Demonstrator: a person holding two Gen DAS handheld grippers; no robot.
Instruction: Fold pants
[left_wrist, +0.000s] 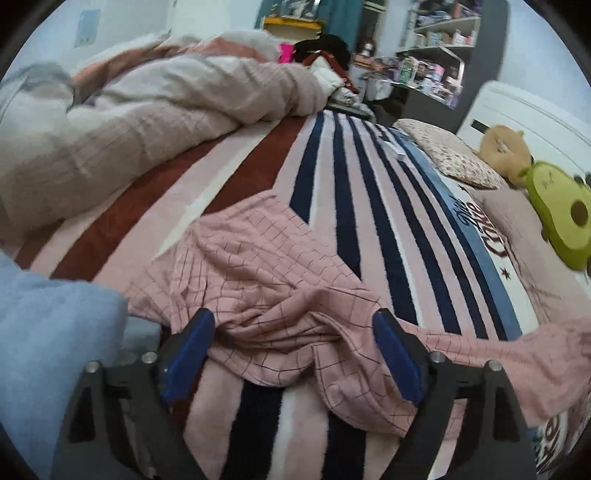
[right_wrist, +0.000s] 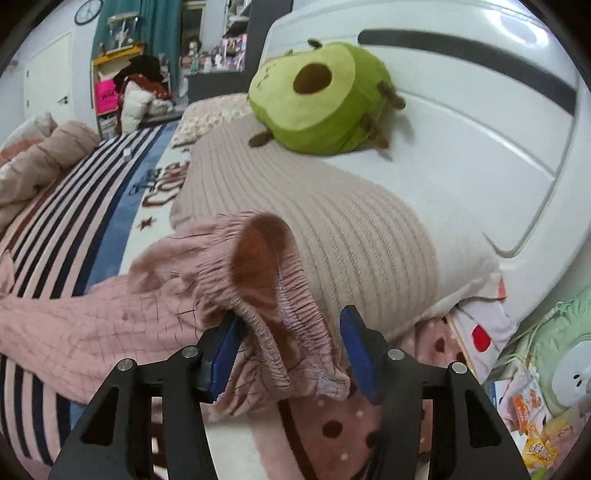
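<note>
Left claw (left_wrist: 293, 345): jaws wide apart, nothing pinched; the bunched pink pants (left_wrist: 266, 266) lie loose between and past them.
Right claw (right_wrist: 291, 345): jaws apart; the pants' stretchy waistband (right_wrist: 273, 291) droops between them, brushing the left pad, not squeezed.
Pants: crumpled on the striped blanket (left_wrist: 369, 177).
Room: bare blanket beyond the pants.
Edges: blue cloth (left_wrist: 55, 325) just left of the left claw; pillow (right_wrist: 332, 221) just behind the waistband; avocado toy (right_wrist: 317, 99) and headboard (right_wrist: 480, 122) farther back.

The shelf items (left_wrist: 436, 70) are too small and blurred to identify.
</note>
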